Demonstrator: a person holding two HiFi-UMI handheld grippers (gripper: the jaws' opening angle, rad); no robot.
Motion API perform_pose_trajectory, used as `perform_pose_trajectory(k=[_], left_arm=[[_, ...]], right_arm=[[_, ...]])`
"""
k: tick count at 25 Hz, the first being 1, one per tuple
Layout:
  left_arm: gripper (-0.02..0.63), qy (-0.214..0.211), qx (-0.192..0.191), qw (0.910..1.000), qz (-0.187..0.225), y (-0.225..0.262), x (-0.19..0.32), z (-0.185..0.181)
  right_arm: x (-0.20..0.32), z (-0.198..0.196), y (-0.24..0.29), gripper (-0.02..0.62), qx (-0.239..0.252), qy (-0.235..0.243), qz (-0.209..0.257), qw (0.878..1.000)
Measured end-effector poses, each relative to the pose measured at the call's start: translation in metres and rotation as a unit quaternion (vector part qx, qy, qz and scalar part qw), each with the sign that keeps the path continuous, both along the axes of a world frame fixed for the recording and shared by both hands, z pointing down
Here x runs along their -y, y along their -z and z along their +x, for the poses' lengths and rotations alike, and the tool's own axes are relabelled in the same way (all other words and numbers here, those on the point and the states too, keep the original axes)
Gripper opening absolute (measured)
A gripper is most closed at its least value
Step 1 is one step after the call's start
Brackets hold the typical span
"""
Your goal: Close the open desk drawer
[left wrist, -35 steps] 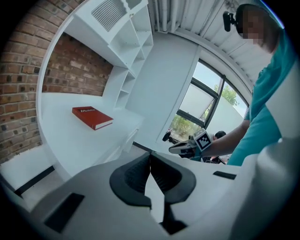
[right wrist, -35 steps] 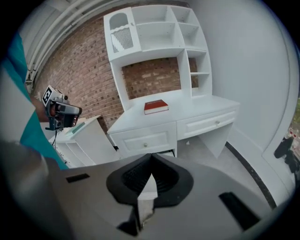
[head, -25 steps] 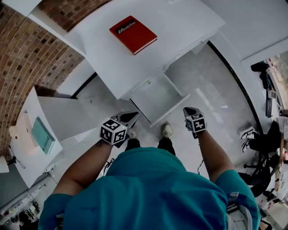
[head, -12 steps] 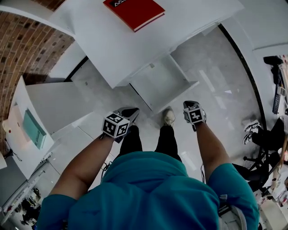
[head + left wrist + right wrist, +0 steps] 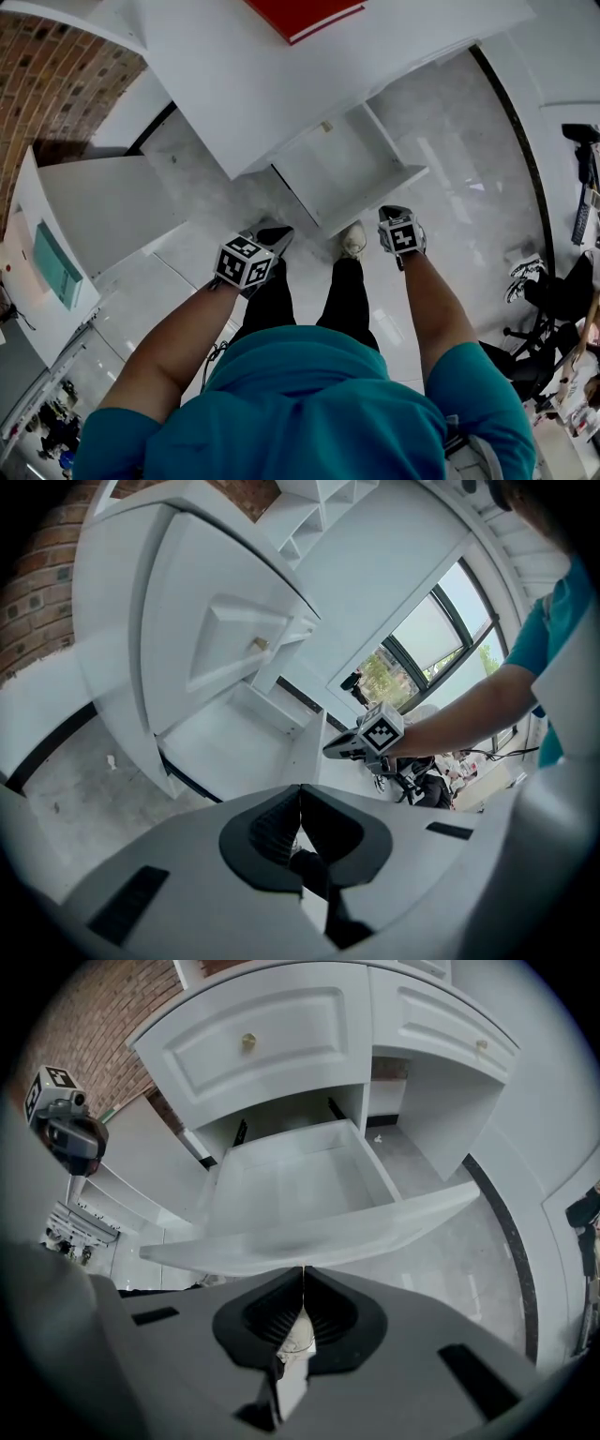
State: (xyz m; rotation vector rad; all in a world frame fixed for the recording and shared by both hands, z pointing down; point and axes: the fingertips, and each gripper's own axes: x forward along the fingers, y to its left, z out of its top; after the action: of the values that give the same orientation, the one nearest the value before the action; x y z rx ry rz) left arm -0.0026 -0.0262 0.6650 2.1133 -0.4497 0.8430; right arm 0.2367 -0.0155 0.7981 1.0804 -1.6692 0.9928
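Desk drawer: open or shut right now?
Open: the drawer juts out from the desk, its empty inside showing; the right gripper, jaws together, is near its front.

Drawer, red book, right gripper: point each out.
drawer (image 5: 319,1237), right gripper view, on its front panel.
red book (image 5: 305,14), head view, on its cover.
right gripper (image 5: 303,1271), right gripper view, where its shut tips meet.

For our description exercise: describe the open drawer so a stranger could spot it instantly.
Find the white desk by the brick wall. Under its closed drawer with a brass knob, the open drawer juts out empty, unlike its shut neighbours.
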Motion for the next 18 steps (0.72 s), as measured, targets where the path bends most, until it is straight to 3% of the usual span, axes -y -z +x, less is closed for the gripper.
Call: perform_pose_trajectory(k=[18], left_arm=[[0.015,0.031,-0.006,0.9995,0.002,-0.011,0.011,-0.028]], right_arm=[[0.019,-0.018,-0.006,0.021,-0.014,0.009,0.005,1.0]])
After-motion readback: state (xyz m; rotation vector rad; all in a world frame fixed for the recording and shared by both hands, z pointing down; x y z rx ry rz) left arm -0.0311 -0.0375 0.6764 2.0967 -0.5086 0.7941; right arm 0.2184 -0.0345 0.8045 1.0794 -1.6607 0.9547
